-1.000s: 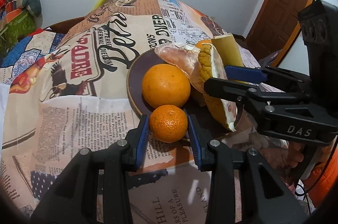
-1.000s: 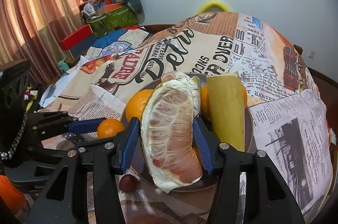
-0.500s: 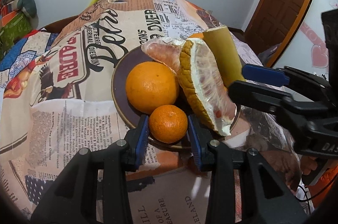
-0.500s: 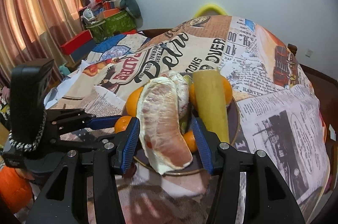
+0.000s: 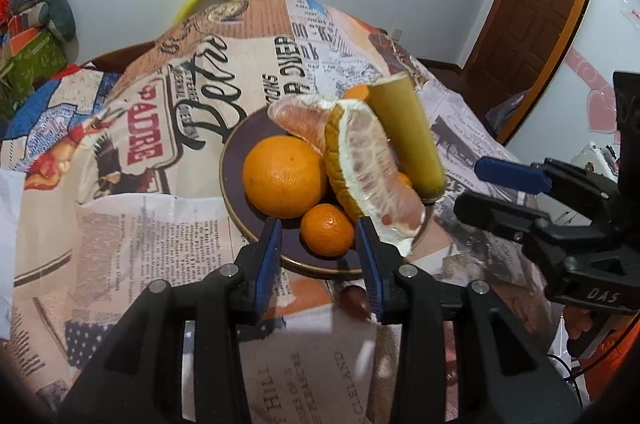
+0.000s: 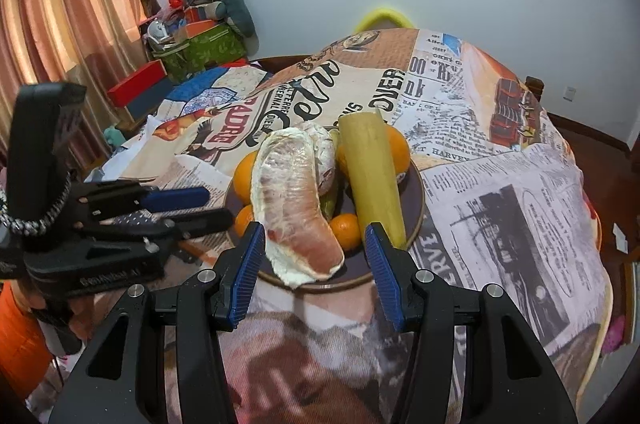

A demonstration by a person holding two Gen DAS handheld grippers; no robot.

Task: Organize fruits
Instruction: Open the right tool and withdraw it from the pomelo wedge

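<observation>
Your left gripper sits at the bottom centre of the left wrist view, its blue-padded jaws parted a modest way with clear air on both sides; they grip nothing. The small round mandarin shows in the gap between the pads but lies on the dark brown round plate, touching neither pad. Just left of centre on that plate rests the large round orange. To its right leans the peeled pomelo wedge with pale pith and pink flesh, and beside that, further right, the yellow-green cylindrical fruit piece. Below the plate's near rim, a small dark red fruit lies on the newspaper-print tablecloth.

Your right gripper, at the bottom centre of the right wrist view, stands somewhat wider and also holds nothing. The pomelo wedge's lower tip shows between its pads without touching them. At the far right of the left wrist view, the same gripper hangs beside the plate, apart from it.
</observation>
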